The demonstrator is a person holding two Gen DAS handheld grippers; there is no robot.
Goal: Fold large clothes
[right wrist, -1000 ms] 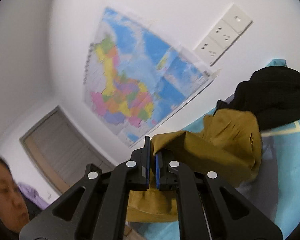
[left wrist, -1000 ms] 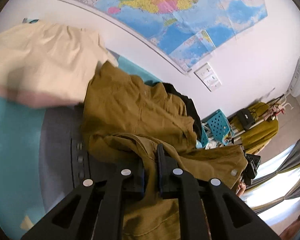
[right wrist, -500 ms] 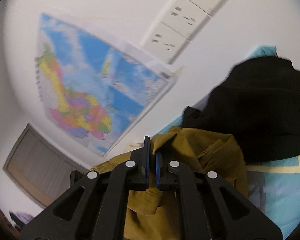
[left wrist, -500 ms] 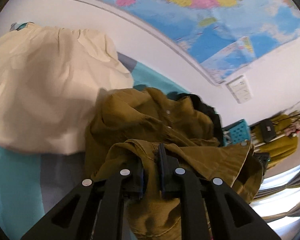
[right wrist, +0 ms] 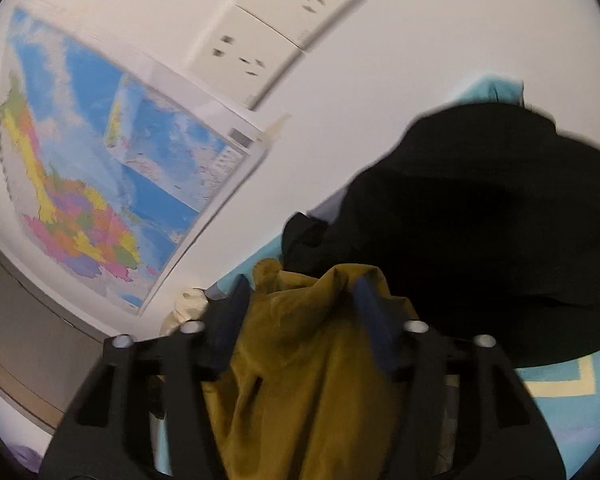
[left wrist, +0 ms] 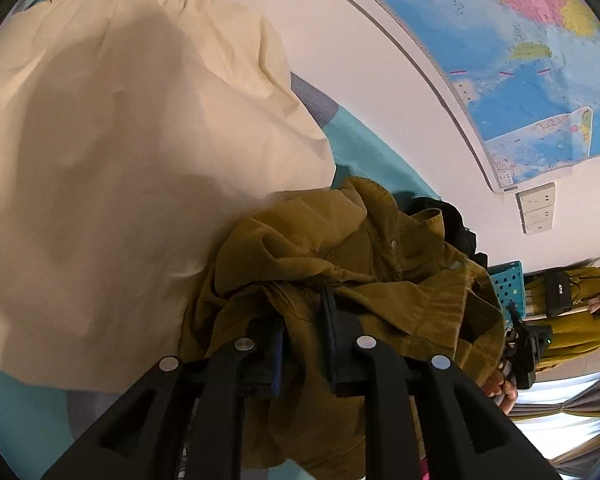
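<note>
Barely begun — mustard jacket (left wrist: pixel 352 264) bunched, unfolded beside cream garment (left wrist: pixel 132 152); left gripper (left wrist: pixel 304 336) fingers parted slightly, right gripper (right wrist: pixel 300 312) fingers wide, fabric between both — grip uncertain.

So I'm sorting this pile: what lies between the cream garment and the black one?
The olive jacket, bunched between cream garment and black garment, in the left wrist view.

Right gripper (right wrist: pixel 300 300) spread wide, mustard jacket (right wrist: pixel 300 380) bunched between fingers; black garment (right wrist: pixel 480 240) just behind, wall map (right wrist: pixel 100 180) beyond.
</note>
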